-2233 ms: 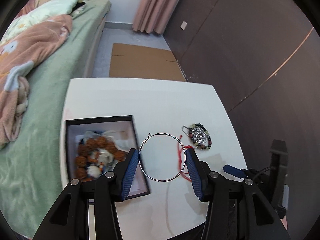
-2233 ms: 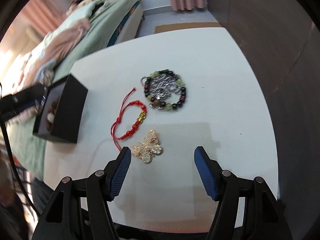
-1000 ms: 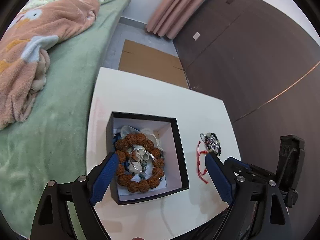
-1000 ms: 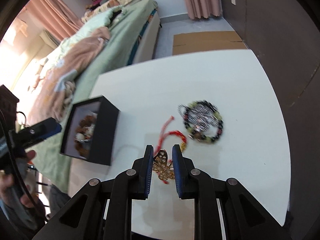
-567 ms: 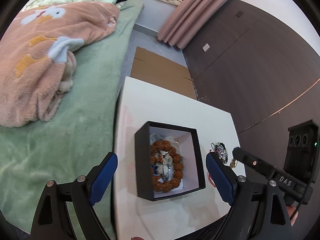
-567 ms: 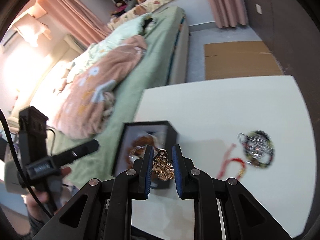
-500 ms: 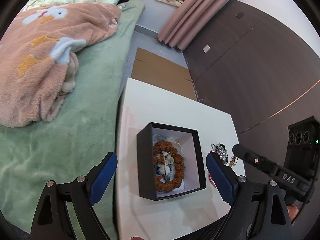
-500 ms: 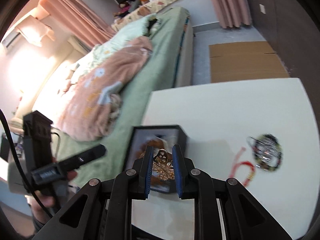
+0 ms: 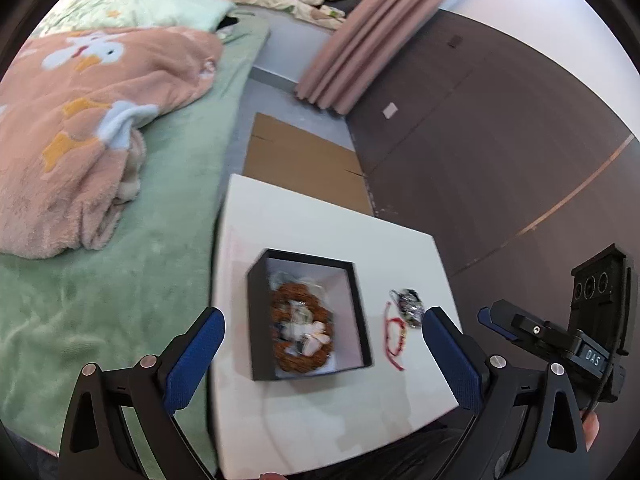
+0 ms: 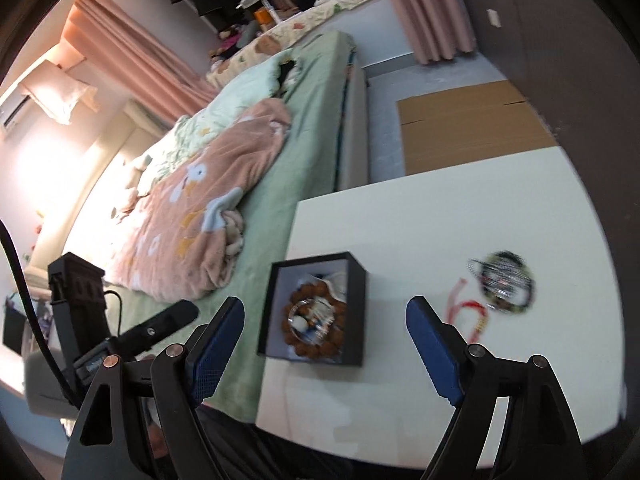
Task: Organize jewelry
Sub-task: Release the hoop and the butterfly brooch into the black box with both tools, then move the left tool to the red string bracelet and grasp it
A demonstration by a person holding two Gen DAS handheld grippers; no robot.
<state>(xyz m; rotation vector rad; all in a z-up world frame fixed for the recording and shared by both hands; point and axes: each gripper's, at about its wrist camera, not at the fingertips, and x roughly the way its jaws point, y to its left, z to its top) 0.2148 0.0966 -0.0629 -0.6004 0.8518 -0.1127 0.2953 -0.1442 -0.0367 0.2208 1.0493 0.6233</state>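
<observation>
- The left gripper [image 9: 320,344] has its jaws spread wide and holds nothing. Its blue fingertips [image 9: 196,344] stand at either side of the black box [image 9: 260,312], which lies further ahead on the white surface [image 9: 320,220], seen between the two jaws.
- The right gripper [image 10: 326,330] also has its jaws wide apart and empty. In its view the black box [image 10: 356,320] sits in the gap between the jaws, a little closer to the left one, and below them.
- The box is open at the top and stands near the edge of the surface that is beside the bed [image 9: 100,280]. Inside lies a ring of brown beads [image 9: 300,332] with some pale and shiny pieces in its middle; the picture is blurred there, so I cannot tell the single pieces.
- To the right of the box, on the bare surface, lies the red cord bracelet [image 10: 466,312], apart from the box.
- Just beyond the cord is the dark bead bracelet [image 10: 504,282] with a silver piece on it; it looks to touch the end of the red cord, but motion blur makes this unsure.
- In the left view the right gripper's body [image 9: 560,336] shows at the right edge, beside the surface.
- Further away a pink blanket [image 9: 80,128] lies on the green bed, and a flat brown cardboard [image 9: 300,160] lies on the floor behind the surface.
</observation>
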